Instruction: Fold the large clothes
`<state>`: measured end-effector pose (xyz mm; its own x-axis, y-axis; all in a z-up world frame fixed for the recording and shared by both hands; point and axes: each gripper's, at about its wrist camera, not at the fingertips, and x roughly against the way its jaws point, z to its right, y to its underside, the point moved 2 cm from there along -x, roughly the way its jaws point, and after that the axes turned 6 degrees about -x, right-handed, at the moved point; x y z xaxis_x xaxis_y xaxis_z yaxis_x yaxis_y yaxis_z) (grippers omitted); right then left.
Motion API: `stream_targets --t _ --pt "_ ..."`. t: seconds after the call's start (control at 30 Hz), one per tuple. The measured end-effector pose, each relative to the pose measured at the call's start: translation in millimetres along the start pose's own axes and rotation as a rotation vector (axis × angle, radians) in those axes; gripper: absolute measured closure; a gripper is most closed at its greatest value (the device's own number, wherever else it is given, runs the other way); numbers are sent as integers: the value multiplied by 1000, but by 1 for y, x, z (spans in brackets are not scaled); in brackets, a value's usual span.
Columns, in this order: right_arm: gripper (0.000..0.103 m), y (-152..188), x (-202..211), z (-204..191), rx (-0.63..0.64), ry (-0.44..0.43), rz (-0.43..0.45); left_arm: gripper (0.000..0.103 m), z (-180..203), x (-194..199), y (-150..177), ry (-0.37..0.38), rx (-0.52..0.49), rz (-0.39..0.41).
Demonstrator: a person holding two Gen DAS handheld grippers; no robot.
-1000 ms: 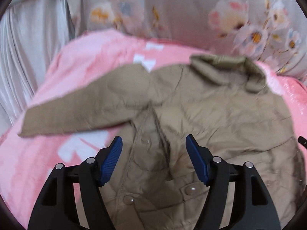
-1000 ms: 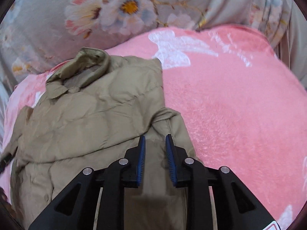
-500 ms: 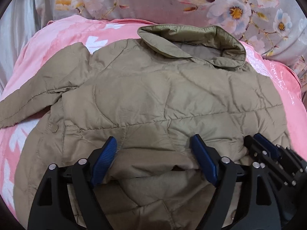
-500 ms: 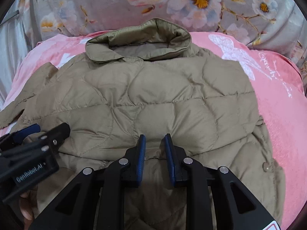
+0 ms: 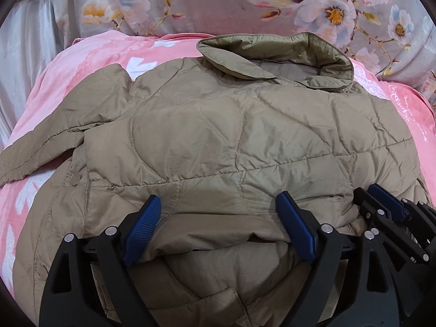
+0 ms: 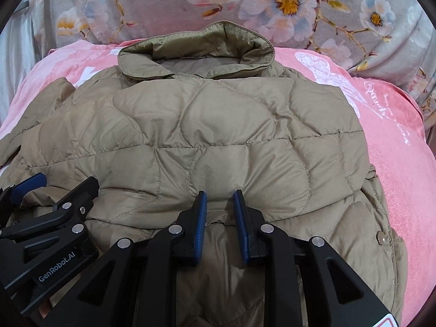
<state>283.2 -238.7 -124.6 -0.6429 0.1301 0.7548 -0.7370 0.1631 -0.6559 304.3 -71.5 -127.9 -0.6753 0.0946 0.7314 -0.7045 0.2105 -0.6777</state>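
A tan quilted jacket (image 5: 218,136) lies on a pink blanket (image 5: 81,62), collar (image 5: 272,57) at the far end and one sleeve (image 5: 41,141) trailing left. Its near part is folded over toward the collar. My left gripper (image 5: 218,197) straddles the folded edge; its jaws are opening wide, with loose fabric between them and not clamped. My right gripper (image 6: 219,199) sits just to the right on the same edge, narrow jaws shut on a pinch of the jacket (image 6: 218,136). Each gripper shows in the other's view: the right gripper (image 5: 381,199) and the left gripper (image 6: 64,182).
Grey floral bedding (image 5: 245,5) rises behind the collar. A pale curtain (image 5: 21,54) hangs at the far left. The pink blanket (image 6: 395,163) stretches out to the right of the jacket. A snap button (image 6: 381,235) shows on the jacket's right edge.
Both grippers came forward and down, laying the jacket's near part over toward the collar. The left jaws have widened. Over the last half second both hands stayed in place.
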Motion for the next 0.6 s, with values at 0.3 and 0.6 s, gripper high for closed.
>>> stream_targets --t 0.3,0.6 --pt "81 0 0 -4 9 24 3 15 1 -2 0 -21 -5 -4" --pt "82 -1 0 1 -24 -10 -3 13 -63 38 -5 182 199 48"
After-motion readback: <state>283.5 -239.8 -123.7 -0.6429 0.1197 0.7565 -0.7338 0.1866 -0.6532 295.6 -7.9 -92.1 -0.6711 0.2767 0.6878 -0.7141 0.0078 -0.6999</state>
